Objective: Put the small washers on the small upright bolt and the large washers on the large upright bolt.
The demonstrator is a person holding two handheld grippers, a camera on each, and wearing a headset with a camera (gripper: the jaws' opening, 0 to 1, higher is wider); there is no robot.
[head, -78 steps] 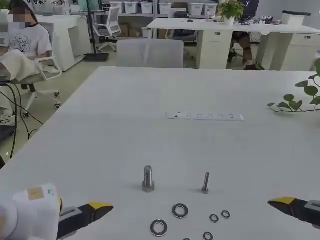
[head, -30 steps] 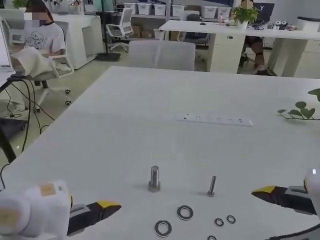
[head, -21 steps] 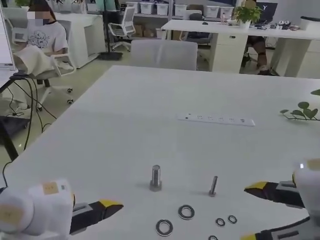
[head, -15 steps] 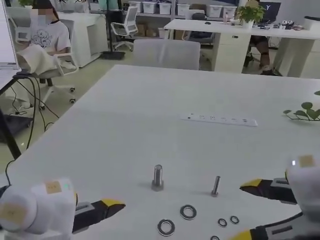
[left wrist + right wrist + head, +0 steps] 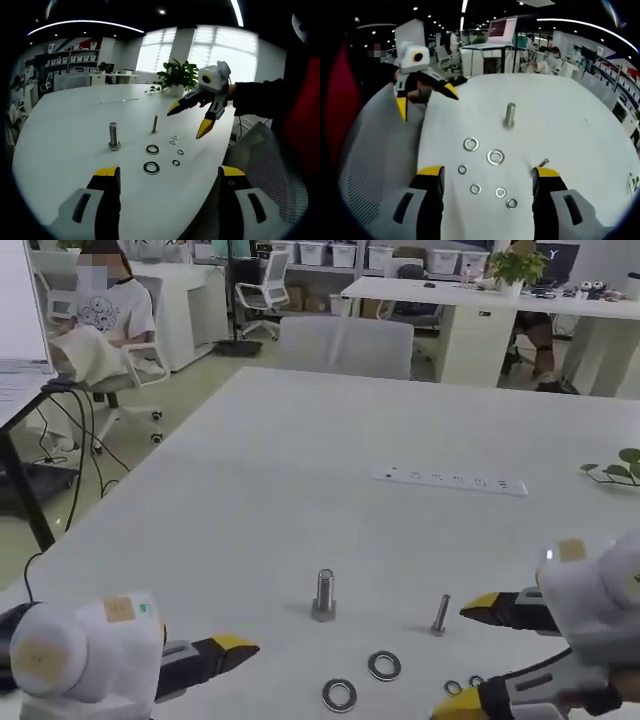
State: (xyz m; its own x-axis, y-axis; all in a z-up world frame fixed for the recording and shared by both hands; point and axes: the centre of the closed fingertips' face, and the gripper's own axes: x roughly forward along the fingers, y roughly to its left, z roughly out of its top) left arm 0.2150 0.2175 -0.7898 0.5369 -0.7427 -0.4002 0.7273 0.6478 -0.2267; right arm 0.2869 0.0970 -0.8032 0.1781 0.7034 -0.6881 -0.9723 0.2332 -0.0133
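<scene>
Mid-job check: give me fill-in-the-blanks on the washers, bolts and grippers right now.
Large washers lying on the table number ___.
Small washers beside them number ___.
The large bolt and small bolt each carry ___ washers.
The left gripper and right gripper both stand ___.
Missing words: two; four; no; open.

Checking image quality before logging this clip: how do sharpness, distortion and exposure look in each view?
Head view: soft and hazy; the small washers barely resolve. Left gripper view: fisheye curves the table, windows blown out. Right gripper view: same curving, large washers clear.
</scene>
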